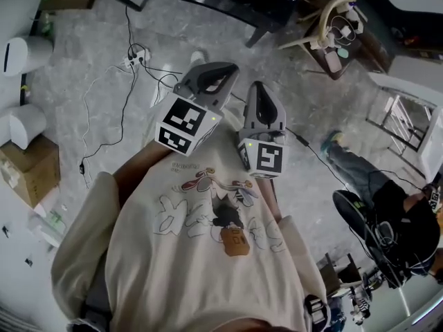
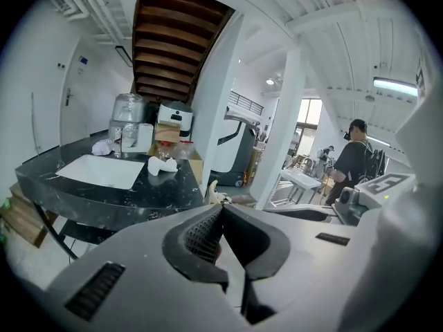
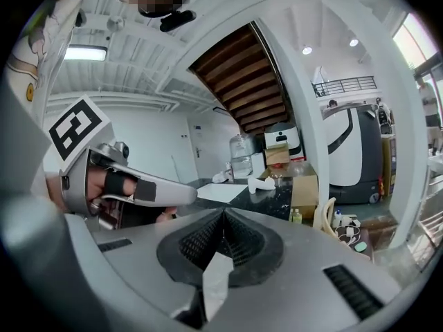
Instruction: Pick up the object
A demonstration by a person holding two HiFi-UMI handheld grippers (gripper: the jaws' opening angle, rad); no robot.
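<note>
Both grippers are held close in front of a cream printed T-shirt, high above the floor. In the head view the left gripper and the right gripper sit side by side and point forward. Seen from its own camera, the left gripper has its jaws shut with nothing between the ribbed pads. The right gripper is likewise shut and empty. A small white object lies on a black table some way ahead, beside a white sheet. Both grippers are far from it.
Cables and a power strip run across the grey stone floor. Cardboard boxes stand at the left, and a person in black is at the right. A water jug and boxes stand at the table's back. A white pillar rises beyond the table.
</note>
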